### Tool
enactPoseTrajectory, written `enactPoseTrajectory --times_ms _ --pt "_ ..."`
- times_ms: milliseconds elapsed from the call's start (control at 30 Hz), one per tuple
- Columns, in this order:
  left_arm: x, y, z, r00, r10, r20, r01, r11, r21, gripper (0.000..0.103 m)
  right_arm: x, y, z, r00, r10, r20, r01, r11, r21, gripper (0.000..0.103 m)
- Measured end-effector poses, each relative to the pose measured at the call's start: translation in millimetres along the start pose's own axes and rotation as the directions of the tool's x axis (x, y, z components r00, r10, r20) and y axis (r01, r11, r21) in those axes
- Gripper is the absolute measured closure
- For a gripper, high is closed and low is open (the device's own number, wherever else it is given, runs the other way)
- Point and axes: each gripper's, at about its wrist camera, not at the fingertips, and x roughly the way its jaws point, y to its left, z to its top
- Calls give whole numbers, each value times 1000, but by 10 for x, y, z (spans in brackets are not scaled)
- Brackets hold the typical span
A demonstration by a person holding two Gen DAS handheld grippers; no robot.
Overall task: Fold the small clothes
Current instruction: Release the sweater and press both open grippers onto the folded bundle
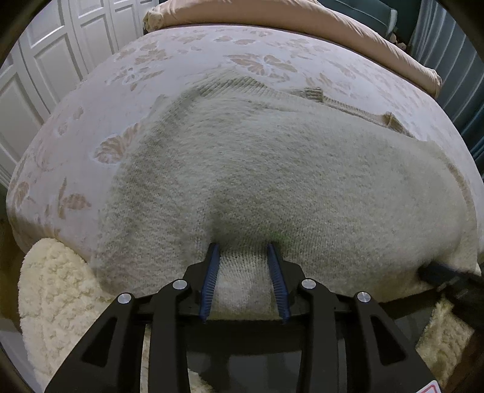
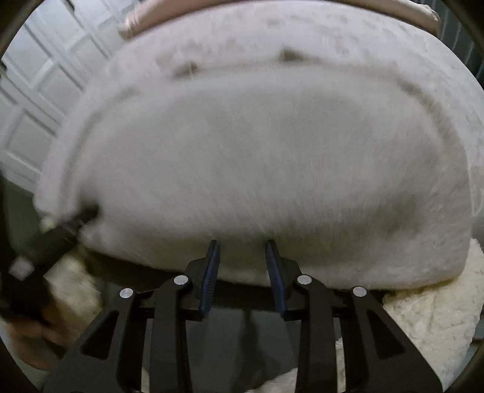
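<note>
A cream knit sweater [image 1: 257, 157] lies spread flat on the bed, its ribbed collar at the far side. My left gripper [image 1: 243, 246] is at the sweater's near edge, and a bunch of the knit fills the gap between its blue pads [image 1: 211, 272], gripped. In the right wrist view the picture is blurred. There my right gripper [image 2: 242, 243] stands open at the near edge of the sweater [image 2: 257, 157], its tips just touching the fabric and nothing pinched. The left gripper [image 2: 75, 222] shows at the sweater's left corner.
The bed has a pale cover with a tan leaf pattern [image 1: 121, 90] and a tan duvet [image 1: 302, 18] bunched at its far end. A fluffy cream rug [image 1: 51, 287] lies below the bed's near edge. White panelled doors [image 1: 39, 60] stand to the left, dark curtains [image 1: 447, 36] to the right.
</note>
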Motion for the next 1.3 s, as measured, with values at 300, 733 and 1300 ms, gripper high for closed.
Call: enactPoseTrajectory --times_ms 300,733,1300 --pt "0 16 -13 1000 -5 6 5 1000 3 67 336 297 126 1000 2 9 -1 996 -91 68" --pt "-12 296 492 999 -30 30 33 993 -117 56 272 379 580 999 48 11 -48 997 -65 67" --pt "88 343 355 999 -15 38 18 997 -76 47 622 585 1087 1000 -20 4 20 996 -86 67"
